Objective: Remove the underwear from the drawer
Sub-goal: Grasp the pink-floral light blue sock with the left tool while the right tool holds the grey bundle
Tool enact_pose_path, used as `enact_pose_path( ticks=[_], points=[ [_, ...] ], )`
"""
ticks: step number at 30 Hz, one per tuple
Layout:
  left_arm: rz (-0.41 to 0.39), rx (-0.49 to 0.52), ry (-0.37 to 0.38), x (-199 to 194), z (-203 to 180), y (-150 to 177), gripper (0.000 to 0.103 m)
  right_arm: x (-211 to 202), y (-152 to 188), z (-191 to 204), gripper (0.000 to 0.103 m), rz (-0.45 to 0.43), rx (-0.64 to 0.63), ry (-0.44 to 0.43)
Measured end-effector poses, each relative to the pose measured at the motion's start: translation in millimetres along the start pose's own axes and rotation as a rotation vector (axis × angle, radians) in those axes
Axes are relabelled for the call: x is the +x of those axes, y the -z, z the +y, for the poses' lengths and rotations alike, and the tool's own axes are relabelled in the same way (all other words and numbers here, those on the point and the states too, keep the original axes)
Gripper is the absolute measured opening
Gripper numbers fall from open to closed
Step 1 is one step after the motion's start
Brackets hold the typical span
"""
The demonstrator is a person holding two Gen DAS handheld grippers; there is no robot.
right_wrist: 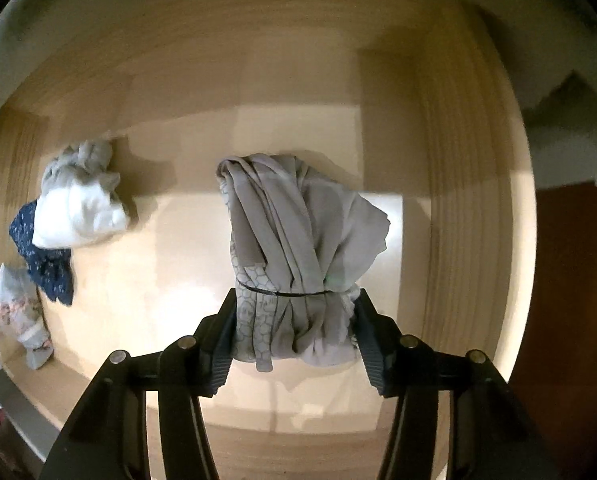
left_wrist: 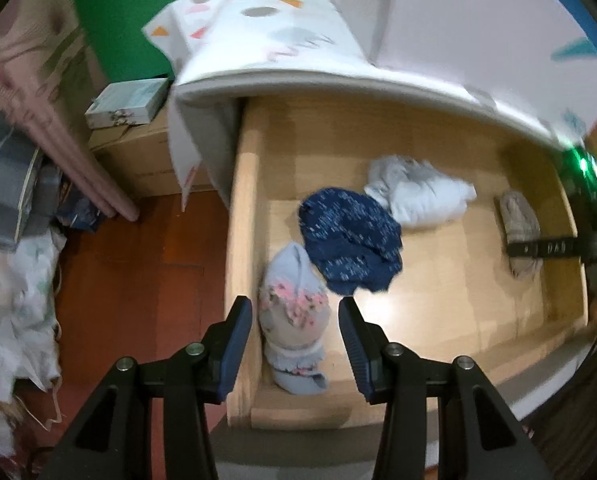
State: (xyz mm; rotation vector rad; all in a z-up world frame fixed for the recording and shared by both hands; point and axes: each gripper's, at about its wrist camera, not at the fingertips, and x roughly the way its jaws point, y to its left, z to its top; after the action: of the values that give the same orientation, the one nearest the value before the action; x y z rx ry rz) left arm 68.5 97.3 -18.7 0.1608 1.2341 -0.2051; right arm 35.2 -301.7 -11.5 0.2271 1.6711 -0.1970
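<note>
Right tongs [right_wrist: 294, 320] clamped on grey underwear bundle [right_wrist: 298, 248] at drawer [right_wrist: 458, 200] floor; left tongs [left_wrist: 294, 320] part-open, empty.
Soft, light, slippery; best gripped at banded waist, as now.

Patterned white sheet [left_wrist: 258, 40], green wall [left_wrist: 110, 20], pale box [left_wrist: 128, 102], pink curtain [left_wrist: 46, 92], red-brown floor [left_wrist: 146, 264]

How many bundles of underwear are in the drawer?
4. A floral bundle near the left gripper, a navy one beside it, a white one further back, and a grey one squeezed in the right gripper. None look hidden.
</note>
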Motion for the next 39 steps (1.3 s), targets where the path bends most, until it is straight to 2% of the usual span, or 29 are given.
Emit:
enact_pose_path(
  ticks=[4,9,11,18,22,30,31,32,39],
  points=[
    [0.072,0.015,-0.018,13,-7,0,0.046,1,13,-4,0.050,0.041,-0.014,-0.005],
    [0.150,-0.048,0.008,31,-3,-2,0.046,6,42,-17,0.050,0.067,-0.027,-0.023],
    [0.171,-0.064,0.021,37,-4,-5,0.046,6,42,-26,0.050,0.068,-0.029,-0.031],
    [0.236,-0.081,-0.021,59,-9,-13,0.046,8,69,-32,0.050,0.053,-0.031,-0.046],
    [0.278,-0.082,-0.047,72,-14,-16,0.047,9,73,-35,0.050,0.052,-0.028,-0.057],
    [0.319,-0.073,-0.039,85,-32,-21,0.047,4,61,-42,0.050,0.054,-0.025,-0.069],
    [0.316,-0.084,-0.035,85,-32,-21,0.043,4,58,-40,0.050,0.055,-0.025,-0.068],
    [0.314,-0.087,-0.039,85,-32,-21,0.033,4,58,-40,0.050,0.056,-0.027,-0.067],
    [0.310,-0.122,-0.010,85,-27,-18,0.020,1,51,-38,0.051,0.064,-0.028,-0.060]
  ],
)
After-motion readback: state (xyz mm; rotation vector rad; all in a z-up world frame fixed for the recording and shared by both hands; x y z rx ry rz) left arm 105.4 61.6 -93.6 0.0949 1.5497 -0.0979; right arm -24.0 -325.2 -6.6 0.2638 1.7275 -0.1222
